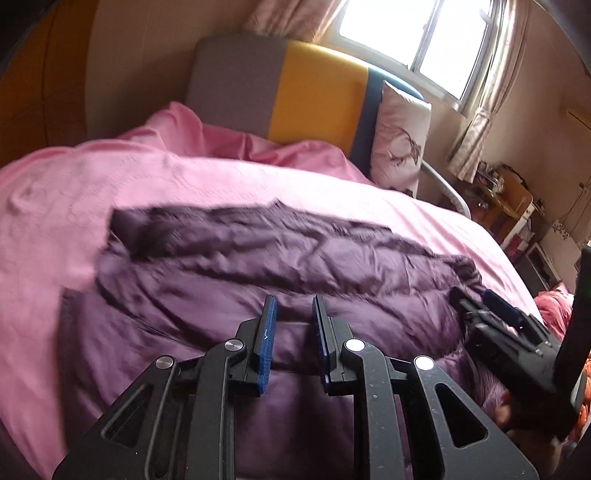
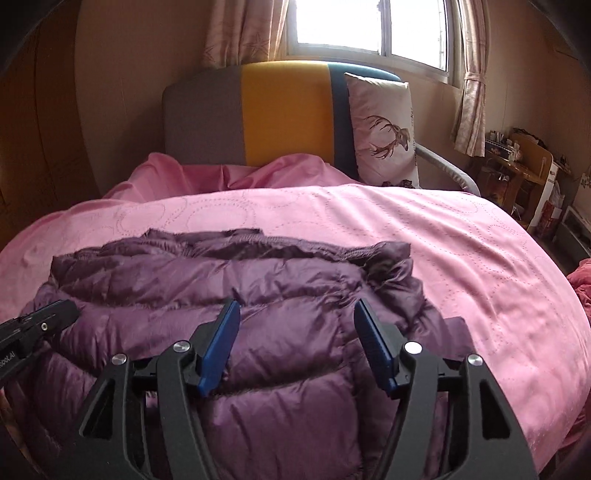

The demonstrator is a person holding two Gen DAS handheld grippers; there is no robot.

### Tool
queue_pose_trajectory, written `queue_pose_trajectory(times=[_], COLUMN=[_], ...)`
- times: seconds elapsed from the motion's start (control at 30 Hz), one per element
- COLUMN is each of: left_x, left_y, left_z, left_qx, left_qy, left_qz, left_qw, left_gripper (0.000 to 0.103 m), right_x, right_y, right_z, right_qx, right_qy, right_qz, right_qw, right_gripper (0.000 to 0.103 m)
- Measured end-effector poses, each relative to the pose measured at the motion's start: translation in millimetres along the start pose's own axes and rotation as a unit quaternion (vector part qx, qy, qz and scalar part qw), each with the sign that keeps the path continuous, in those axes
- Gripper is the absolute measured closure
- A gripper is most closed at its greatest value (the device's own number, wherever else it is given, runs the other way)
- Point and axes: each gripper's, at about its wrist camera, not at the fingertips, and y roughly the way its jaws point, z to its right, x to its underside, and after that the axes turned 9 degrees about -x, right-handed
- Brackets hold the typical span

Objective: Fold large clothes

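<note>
A purple puffer jacket [image 1: 258,266] lies folded in a thick bundle on the pink bedspread [image 1: 55,177]; it also shows in the right wrist view [image 2: 258,288]. My left gripper [image 1: 293,306] hovers just above the jacket's near part, jaws a little apart and empty. My right gripper [image 2: 295,310] is wide open and empty above the jacket's right half. The right gripper shows at the jacket's right end in the left wrist view [image 1: 476,299]. The left gripper's tip shows at the left edge of the right wrist view [image 2: 55,314].
A grey, yellow and blue headboard [image 2: 280,110] stands at the far end of the bed, with a deer-print pillow [image 2: 384,129] against it. A window [image 2: 369,22] with curtains is behind. A cluttered wooden desk [image 2: 517,166] stands at the right. Pink bedspread [image 2: 461,240] stretches to the right.
</note>
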Motion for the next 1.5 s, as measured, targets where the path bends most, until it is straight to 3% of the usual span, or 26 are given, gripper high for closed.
queue_pose_trajectory(times=[0.27, 0.47, 0.57, 0.6, 0.67, 0.77, 0.93, 1.0, 1.23, 1.5], left_x=[28, 31, 22, 21, 20, 21, 25, 29, 37, 41], left_y=[42, 48, 34, 28, 11, -10, -19, -21, -21, -11], left_z=[3, 0, 7, 10, 12, 23, 35, 38, 37, 32], left_qx=[-0.026, -0.033, -0.046, -0.046, -0.027, -0.009, 0.01, 0.012, 0.014, 0.037], left_qy=[0.011, 0.009, 0.025, 0.025, 0.021, 0.043, 0.059, 0.063, 0.07, 0.063], left_qz=[0.004, -0.005, -0.012, -0.009, 0.005, 0.029, 0.032, 0.033, 0.029, 0.005], left_qw=[0.9996, 0.9994, 0.9986, 0.9986, 0.9994, 0.9986, 0.9977, 0.9974, 0.997, 0.9973], left_gripper=[0.083, 0.083, 0.083, 0.078, 0.057, 0.056, 0.056, 0.056, 0.056, 0.056], right_x=[19, 21, 14, 13, 12, 17, 39, 53, 93, 98], right_y=[28, 33, 17, 8, -14, -42, -72, -77, -83, -79], right_z=[3, 5, 15, 19, 30, 52, 102, 122, 168, 169], right_qx=[0.005, 0.003, -0.027, -0.034, -0.039, -0.036, -0.034, -0.058, -0.137, -0.237], right_qy=[0.004, 0.005, 0.019, 0.026, 0.035, 0.053, 0.115, 0.141, 0.268, 0.307], right_qz=[-0.018, -0.031, -0.037, -0.035, -0.02, -0.007, -0.021, -0.027, -0.041, -0.045], right_qw=[1.0, 1.0, 0.999, 0.998, 0.998, 0.998, 0.993, 0.988, 0.953, 0.921], right_gripper=[0.035, 0.035, 0.032, 0.027, 0.023, 0.015, 0.01, 0.008, 0.005, 0.004])
